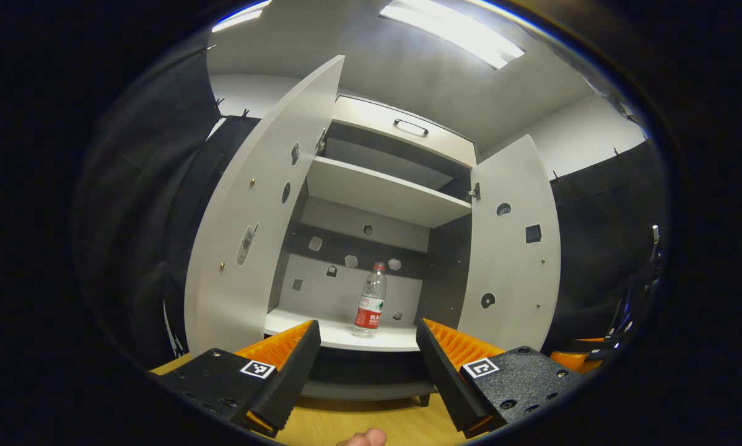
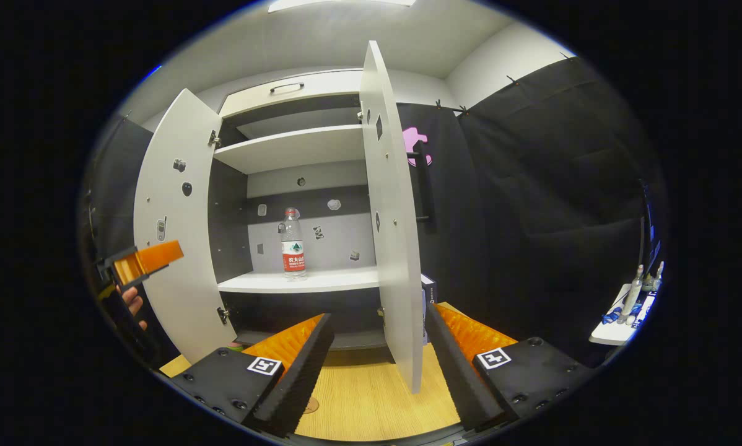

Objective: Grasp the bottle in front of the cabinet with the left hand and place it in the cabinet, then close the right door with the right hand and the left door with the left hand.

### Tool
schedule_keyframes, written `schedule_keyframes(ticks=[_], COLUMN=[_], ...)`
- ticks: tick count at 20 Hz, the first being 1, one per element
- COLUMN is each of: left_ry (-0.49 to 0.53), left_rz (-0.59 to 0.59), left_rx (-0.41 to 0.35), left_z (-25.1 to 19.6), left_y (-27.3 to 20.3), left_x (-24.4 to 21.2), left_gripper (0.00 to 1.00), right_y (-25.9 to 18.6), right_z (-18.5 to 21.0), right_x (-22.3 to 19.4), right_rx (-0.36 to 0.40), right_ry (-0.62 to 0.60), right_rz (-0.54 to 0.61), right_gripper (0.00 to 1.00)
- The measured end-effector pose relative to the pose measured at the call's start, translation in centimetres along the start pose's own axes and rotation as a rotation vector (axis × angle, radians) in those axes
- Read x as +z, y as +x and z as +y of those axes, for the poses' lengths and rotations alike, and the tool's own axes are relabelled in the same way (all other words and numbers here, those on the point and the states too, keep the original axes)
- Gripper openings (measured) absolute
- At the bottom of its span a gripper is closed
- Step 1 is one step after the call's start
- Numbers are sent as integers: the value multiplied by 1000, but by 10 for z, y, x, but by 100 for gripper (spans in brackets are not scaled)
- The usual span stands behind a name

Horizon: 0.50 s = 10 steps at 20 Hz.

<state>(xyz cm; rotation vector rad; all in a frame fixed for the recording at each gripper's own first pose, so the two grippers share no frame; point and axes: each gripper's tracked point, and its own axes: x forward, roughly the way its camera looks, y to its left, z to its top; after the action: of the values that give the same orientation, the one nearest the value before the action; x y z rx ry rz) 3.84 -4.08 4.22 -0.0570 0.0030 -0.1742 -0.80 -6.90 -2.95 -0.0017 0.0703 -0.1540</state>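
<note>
Two claws gaping, empty: left claw (image 1: pixel 368 365) | right claw (image 2: pixel 377 365) | bottle (image 1: pixel 370 300) shelved

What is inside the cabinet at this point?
One bottle stands upright on the lower shelf of the cabinet. The upper shelf looks bare from below, but its top surface is hidden. Both doors are open.
</note>
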Motion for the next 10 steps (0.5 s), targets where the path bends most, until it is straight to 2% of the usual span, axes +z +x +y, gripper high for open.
schedule_keyframes(ticks=[5,6,10], left_ry=[3,-1,-25], left_rz=[52,59,80], left_rx=[40,38,60], left_z=[7,7,17], left_y=[-26,-28,-31], left_x=[-36,-40,-47], left_gripper=[95,95,95], right_y=[0,0,1], right_z=[-3,-5,-32], right_x=[-8,-5,29], right_rx=[-23,-29,-71], right_ry=[-6,-10,-29], right_rz=[3,-7,-74], right_gripper=[89,98,98])
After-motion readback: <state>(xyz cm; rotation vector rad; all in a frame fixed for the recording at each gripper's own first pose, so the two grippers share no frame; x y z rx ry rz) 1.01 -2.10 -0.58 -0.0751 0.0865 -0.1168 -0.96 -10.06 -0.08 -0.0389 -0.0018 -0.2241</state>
